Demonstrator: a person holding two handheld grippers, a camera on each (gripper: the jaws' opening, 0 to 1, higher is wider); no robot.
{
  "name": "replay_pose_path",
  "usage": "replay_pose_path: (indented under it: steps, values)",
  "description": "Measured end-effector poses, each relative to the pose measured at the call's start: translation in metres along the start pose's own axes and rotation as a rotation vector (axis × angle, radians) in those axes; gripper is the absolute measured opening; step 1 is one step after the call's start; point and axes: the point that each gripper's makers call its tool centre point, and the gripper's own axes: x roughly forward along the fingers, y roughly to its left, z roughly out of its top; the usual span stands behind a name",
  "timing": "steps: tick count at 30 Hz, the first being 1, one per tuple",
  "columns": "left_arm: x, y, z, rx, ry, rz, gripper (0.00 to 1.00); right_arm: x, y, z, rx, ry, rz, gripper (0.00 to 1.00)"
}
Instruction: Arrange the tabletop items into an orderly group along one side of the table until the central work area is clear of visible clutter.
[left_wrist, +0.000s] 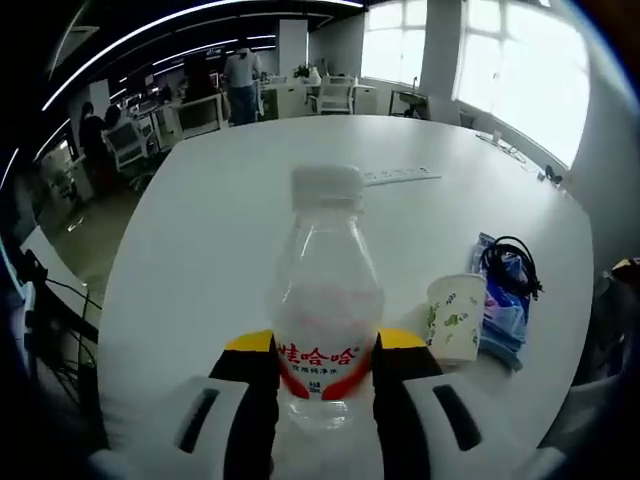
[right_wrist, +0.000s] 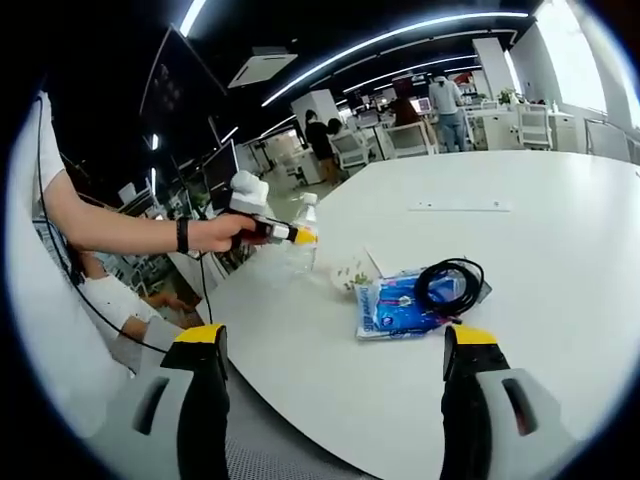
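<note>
We grip the clear plastic water bottle upright in our left hand-held gripper, white paper cup at 3 o'clock. Right hand-held gripper open, empty; blue packet at 12 on white desk.

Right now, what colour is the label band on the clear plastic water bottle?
Red with white lettering on the clear plastic water bottle, best seen in the left gripper view.
</note>
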Motion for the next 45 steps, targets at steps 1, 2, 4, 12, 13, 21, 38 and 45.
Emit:
replay_pose_path:
  steps: [1, 2, 4, 12, 13, 21, 38, 45]
  values:
    - [-0.001, 0.001, -0.001, -0.001, -0.002, 0.003, 0.35, 0.000, 0.000, 0.000, 0.000, 0.000, 0.000, 0.89]
    - [-0.001, 0.001, -0.001, -0.004, -0.005, 0.007, 0.35, 0.000, 0.000, -0.001, 0.000, 0.000, 0.000, 0.89]
    - [-0.001, 0.002, -0.004, -0.005, -0.006, 0.010, 0.35, -0.001, 0.001, -0.001, -0.002, 0.001, 0.001, 0.89]
    - [-0.007, -0.001, -0.017, 0.004, -0.012, 0.020, 0.35, -0.004, 0.002, -0.004, 0.000, 0.004, 0.000, 0.89]
    - [-0.007, -0.001, -0.016, 0.012, -0.024, 0.024, 0.35, -0.005, 0.002, -0.005, 0.001, 0.003, 0.000, 0.89]
    - [-0.016, -0.004, -0.025, 0.020, -0.034, 0.040, 0.36, -0.008, 0.006, -0.007, -0.001, 0.001, 0.001, 0.89]
    - [-0.026, -0.007, -0.041, 0.008, -0.035, 0.075, 0.36, -0.013, 0.012, -0.011, -0.005, 0.000, 0.004, 0.89]
    - [-0.027, -0.006, -0.041, 0.000, -0.031, 0.083, 0.37, -0.014, 0.012, -0.008, -0.005, -0.003, 0.001, 0.89]
